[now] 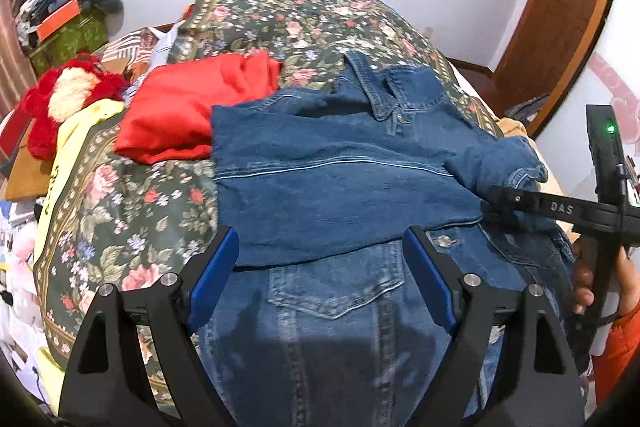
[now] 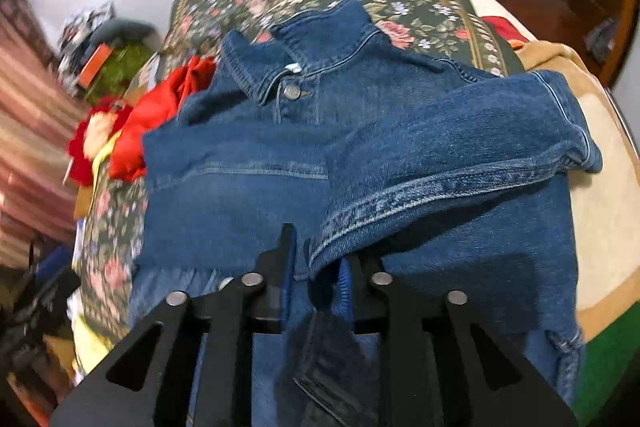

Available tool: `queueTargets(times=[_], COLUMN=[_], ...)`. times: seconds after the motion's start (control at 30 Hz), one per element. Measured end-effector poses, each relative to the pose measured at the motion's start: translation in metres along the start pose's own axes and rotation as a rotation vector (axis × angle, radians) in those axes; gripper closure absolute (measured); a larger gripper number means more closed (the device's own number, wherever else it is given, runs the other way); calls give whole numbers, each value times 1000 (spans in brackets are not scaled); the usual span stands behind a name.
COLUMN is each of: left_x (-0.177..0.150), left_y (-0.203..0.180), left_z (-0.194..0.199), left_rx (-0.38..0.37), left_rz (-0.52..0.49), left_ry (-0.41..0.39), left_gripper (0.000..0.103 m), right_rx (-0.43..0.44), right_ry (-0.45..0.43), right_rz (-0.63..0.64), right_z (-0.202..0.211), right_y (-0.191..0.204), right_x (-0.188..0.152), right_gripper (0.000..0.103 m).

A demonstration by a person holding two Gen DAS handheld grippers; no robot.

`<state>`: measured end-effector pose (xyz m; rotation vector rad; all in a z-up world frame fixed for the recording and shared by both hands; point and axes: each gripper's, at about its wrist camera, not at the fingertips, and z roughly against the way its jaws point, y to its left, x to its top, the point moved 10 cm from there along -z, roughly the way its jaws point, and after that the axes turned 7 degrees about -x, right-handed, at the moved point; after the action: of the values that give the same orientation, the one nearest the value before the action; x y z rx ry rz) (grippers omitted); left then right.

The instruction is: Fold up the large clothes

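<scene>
Denim jacket [image 2: 360, 147] sleeve pinched in right claw [image 2: 316, 267]; left claw [image 1: 320, 267] apart.

A home bedroom, and a lived-in one. A bed [image 1: 120, 195] under a dark floral spread fills the middle of the frame. At the upper left a heap of clothes and boxes [image 1: 60, 7] leans against the white wall, with a red plush toy [image 1: 60, 95] just below (slightly squashed). A wooden door [image 1: 560, 7] stands at the upper right.

i see jacket [image 1: 340, 179] on bedspread [image 1: 132, 211]; shirt [image 1: 180, 107] just left of jacket, plush toy [image 1: 68, 95] further left.
</scene>
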<state>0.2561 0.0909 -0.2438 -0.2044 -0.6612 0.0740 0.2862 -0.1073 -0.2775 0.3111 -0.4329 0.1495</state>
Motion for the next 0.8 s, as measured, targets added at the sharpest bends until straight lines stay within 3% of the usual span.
queueTargets(times=[0.13, 0.33, 0.53, 0.7, 0.8], left_x=[13, 43, 64, 58, 47], left_y=[-30, -96, -176, -241, -267], left_z=[-6, -14, -39, -85, -117], left_rx=[-19, -59, -109, -163, -169], left_rz=[-55, -184, -361, -529, -640], left_ry=[-2, -14, 2, 119, 200], left_gripper=[19, 19, 11, 11, 11], right_rx=[1, -48, -171, -248, -252], right_ry=[-11, -99, -172, -176, -170], right_rz=[-32, -95, -147, -183, -205], right_z=[18, 48, 76, 80, 80], right_y=[-17, -50, -110, -150, -165], right_x=[-3, 3, 3, -6, -11], right_gripper=[54, 52, 50, 49, 49])
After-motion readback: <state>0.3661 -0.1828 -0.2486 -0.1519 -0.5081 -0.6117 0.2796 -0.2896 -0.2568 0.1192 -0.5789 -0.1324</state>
